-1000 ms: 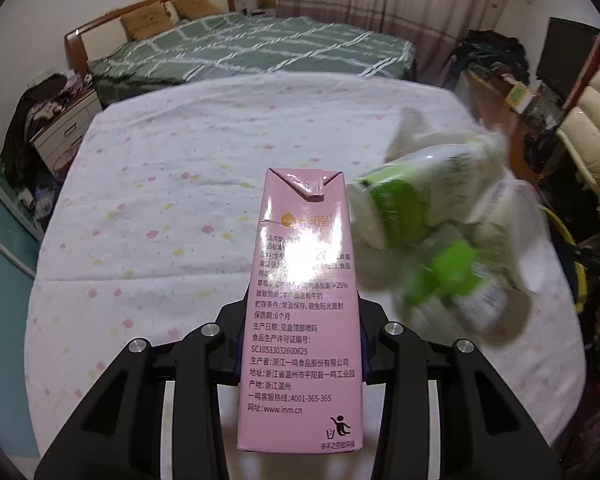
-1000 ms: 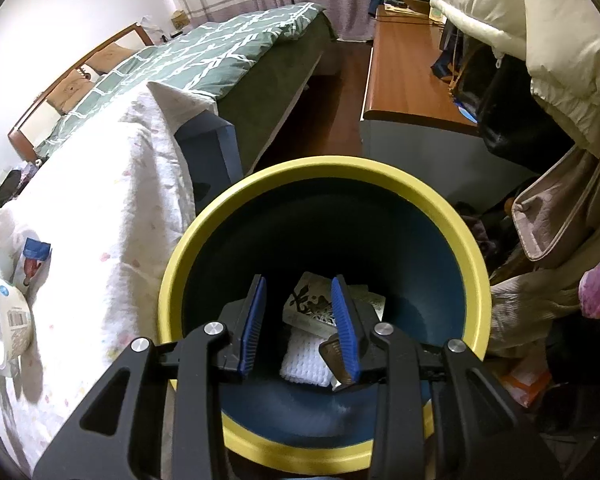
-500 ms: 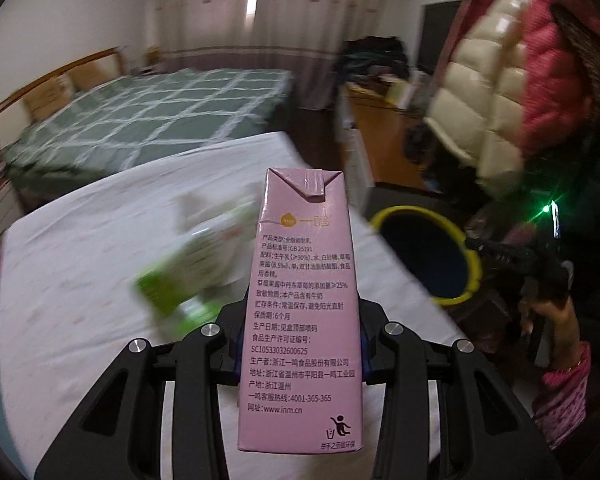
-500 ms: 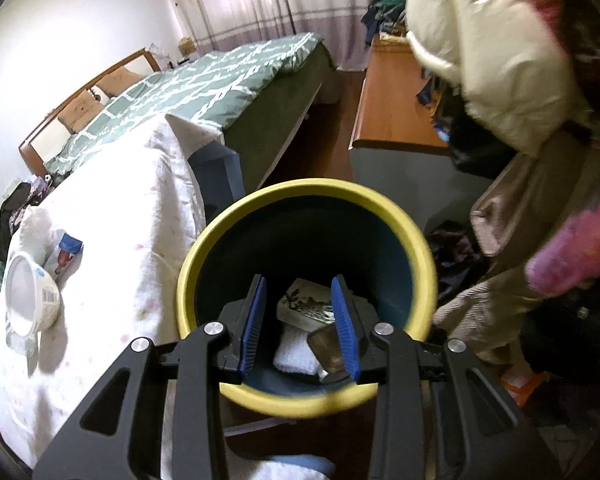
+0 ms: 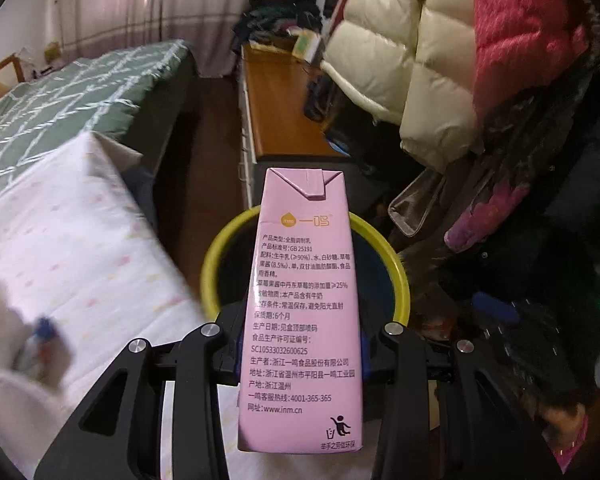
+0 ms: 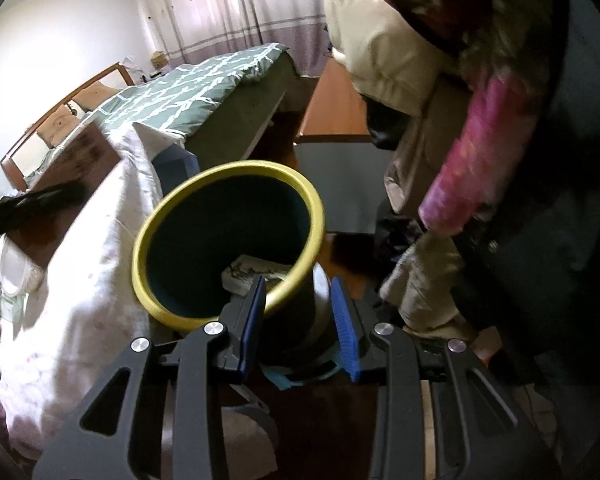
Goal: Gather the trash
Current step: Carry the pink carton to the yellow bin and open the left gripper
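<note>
My left gripper is shut on a tall pink milk carton, held upright by its lower half. Behind the carton stands a dark bin with a yellow rim, mostly hidden by it. In the right wrist view the same bin sits beside the table, with crumpled paper and a wrapper at its bottom. My right gripper is open at the bin's near side; nothing sits between its blue pads, and the bin's outer wall shows behind the gap. A blurred dark shape reaches in from the left.
A table under a white flowered cloth is left of the bin, with a white cup and blurred items on it. Puffy coats hang close on the right. A wooden cabinet and a green-quilted bed lie beyond.
My left gripper has swung right with the carton, from over the table to the bin. The right gripper has drawn back from above the bin's opening to its near side.
</note>
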Demonstrator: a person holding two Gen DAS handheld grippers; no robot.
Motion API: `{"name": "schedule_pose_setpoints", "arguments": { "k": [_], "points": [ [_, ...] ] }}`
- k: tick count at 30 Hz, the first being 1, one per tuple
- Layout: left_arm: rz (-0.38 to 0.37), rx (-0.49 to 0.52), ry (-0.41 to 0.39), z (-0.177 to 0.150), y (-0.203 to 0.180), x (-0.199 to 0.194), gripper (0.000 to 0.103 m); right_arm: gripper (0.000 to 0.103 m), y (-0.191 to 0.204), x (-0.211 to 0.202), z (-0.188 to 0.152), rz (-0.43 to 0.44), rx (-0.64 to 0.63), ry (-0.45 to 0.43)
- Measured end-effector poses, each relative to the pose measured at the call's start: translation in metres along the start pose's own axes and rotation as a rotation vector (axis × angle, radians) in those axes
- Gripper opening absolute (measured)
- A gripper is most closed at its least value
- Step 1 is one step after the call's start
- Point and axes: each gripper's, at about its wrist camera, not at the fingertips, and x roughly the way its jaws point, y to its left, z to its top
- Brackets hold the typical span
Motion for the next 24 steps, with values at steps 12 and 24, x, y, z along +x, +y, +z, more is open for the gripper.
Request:
{"name": "schedule_pose_setpoints", "arguments": {
  "k": [12, 24],
  "points": [
    [0.063, -0.028, 0.014, 0.026, 0.001, 0.074, 0.078, 0.033, -0.012, 0.004, -0.004, -0.002, 0.016, 0.014],
    [0.065, -0.058, -0.181, -0.018, 0.025, -0.068, 0.085, 0.033, 0.008, 0.008, -0.005, 0.025, -0.021, 0.024]
  ]
}}
